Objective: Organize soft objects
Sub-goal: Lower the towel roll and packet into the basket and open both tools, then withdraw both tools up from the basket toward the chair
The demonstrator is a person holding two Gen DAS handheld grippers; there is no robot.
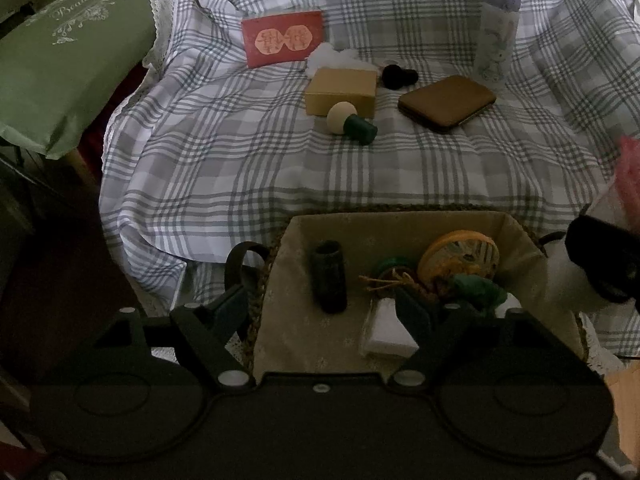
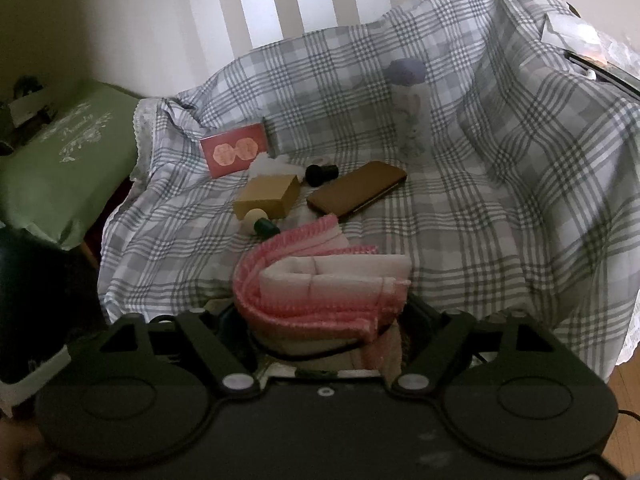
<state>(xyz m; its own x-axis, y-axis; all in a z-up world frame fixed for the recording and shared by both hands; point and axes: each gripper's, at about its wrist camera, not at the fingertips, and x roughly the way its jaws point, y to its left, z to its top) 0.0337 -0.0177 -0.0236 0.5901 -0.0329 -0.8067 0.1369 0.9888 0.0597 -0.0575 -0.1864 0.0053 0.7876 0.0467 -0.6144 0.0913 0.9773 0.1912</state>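
The basket (image 1: 520, 232) sits at the near edge of the checked cloth (image 1: 280, 152), and it already holds several things: a dark tube (image 1: 330, 276), a round yellow piece (image 1: 460, 258), a green lump (image 1: 476, 286) with some straw-coloured string, and a white folded piece (image 1: 390, 330). So part of the sorting looks done.

The right gripper (image 2: 320, 320) is closed on a pink and white folded cloth (image 2: 320, 284), carried low, just above what seems to be the near rim of the basket; from the left wrist view the same pink cloth shows at the right edge, beside the basket and not yet in it. The left gripper (image 1: 324, 316) is spread wide and holds nothing, with one finger outside the basket's left wall by the handle (image 1: 244, 256) and the other over its lining.

Still out on the cloth, toward the far side: a white fluffy tuft (image 1: 332, 58), a red packet (image 1: 283, 38), a tan box (image 1: 342, 92), a cream and green mushroom-shaped toy (image 1: 350, 122), a small black thing (image 1: 398, 76), a brown case (image 1: 446, 102) and a tall pale bottle (image 1: 498, 28). Of these, only the tuft looks clearly soft, so I judge little is left beyond dropping in the pink cloth.

The middle of the checked cloth between basket and far things is open. The basket's left half has free floor. On the left the cloth falls away at its edge, near a green cushion (image 1: 60, 60).
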